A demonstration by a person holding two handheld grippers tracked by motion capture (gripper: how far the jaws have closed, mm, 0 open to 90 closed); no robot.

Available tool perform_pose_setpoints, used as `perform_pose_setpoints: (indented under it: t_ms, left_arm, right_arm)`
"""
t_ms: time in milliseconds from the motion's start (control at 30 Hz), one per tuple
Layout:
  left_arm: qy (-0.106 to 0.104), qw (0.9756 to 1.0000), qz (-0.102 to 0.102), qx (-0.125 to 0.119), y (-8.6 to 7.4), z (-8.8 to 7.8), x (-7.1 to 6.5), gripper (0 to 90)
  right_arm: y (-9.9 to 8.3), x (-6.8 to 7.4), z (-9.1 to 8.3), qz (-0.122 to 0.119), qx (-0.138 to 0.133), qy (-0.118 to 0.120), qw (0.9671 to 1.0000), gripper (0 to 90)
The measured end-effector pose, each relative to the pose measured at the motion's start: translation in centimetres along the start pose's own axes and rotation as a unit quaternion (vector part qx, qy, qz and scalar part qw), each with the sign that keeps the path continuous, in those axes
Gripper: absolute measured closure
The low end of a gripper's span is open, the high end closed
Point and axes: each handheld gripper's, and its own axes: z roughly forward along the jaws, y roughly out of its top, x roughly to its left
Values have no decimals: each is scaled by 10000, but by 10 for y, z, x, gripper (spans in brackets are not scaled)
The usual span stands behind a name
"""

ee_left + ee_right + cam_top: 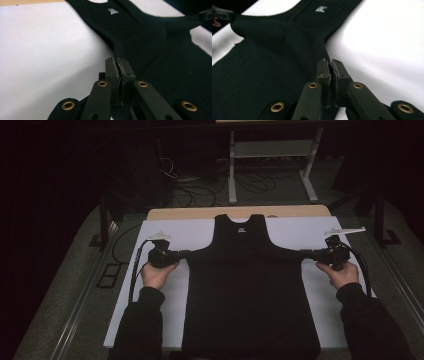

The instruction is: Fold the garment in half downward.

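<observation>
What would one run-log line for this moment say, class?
scene: black vest flat on white board | left gripper: shut on vest's side edge | right gripper: shut on opposite edge | cloth pulled taut between them

Both forearms wear dark long sleeves (142, 320) with ribbed cuffs. Each hand-held gripper (119, 65) is black, its two linked arms pinned with brass-coloured rivets (102, 83) and its pads fastened by small screws. A black cable (135, 270) trails from each, and a grey three-cornered plate (344, 231) sits on top.
</observation>
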Motion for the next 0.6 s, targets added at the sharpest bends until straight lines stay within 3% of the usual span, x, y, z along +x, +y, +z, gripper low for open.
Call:
perform_pose_setpoints:
  t_ms: [300, 600]
  left_arm:
    - [-114, 9999, -63, -94, -2, -12, -6, 868]
    - [-241, 9996, -164, 2, -12, -16, -9, 868]
  right_arm:
    - [-8, 2, -11, 116, -11, 59, 9999, 842]
    - [-17, 8, -17, 193, 12, 114, 9997, 840]
